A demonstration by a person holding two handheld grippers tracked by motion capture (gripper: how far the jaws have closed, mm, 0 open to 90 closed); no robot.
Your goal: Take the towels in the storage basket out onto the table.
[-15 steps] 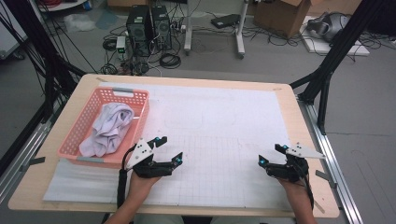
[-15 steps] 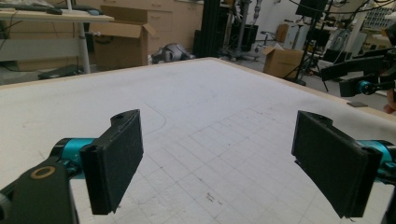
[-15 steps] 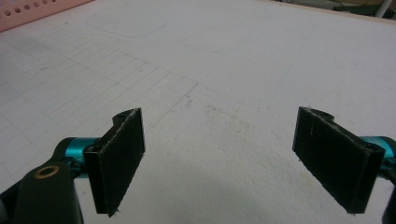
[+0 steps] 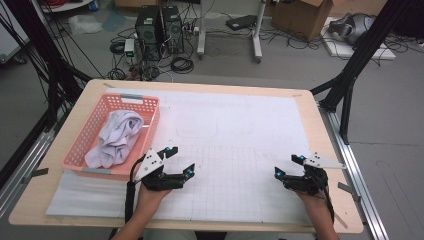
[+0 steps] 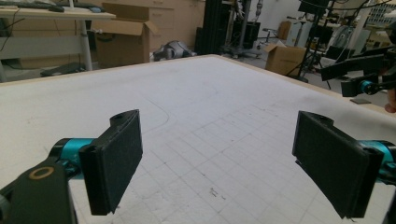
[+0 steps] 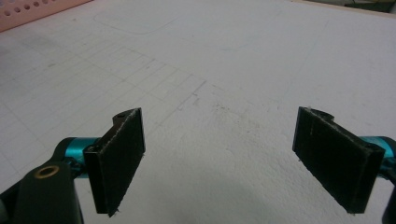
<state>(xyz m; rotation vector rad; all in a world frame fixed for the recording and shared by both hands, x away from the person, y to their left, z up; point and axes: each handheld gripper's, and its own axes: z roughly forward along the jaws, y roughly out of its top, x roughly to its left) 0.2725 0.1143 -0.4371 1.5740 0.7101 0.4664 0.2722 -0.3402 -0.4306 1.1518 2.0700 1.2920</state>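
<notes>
Both grippers are hovering wide open and empty, left gripper (image 4: 179,161) near the pink basket (image 4: 90,131) holding the white cloth (image 4: 117,136) at worktop (image 4: 300,107) left, right gripper (image 4: 289,166) far off; pinching mesh risks dragging the basket.

High cam overhead, looks fwd/down; both gripper cams low, close along own jaws; all share white mat (image 4: 240,130).

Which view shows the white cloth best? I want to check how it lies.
The high view: the white cloth lies bunched inside the pink basket, seen whole from above. The right gripper view catches just a corner of the basket; the left gripper view faces bare mat.
</notes>
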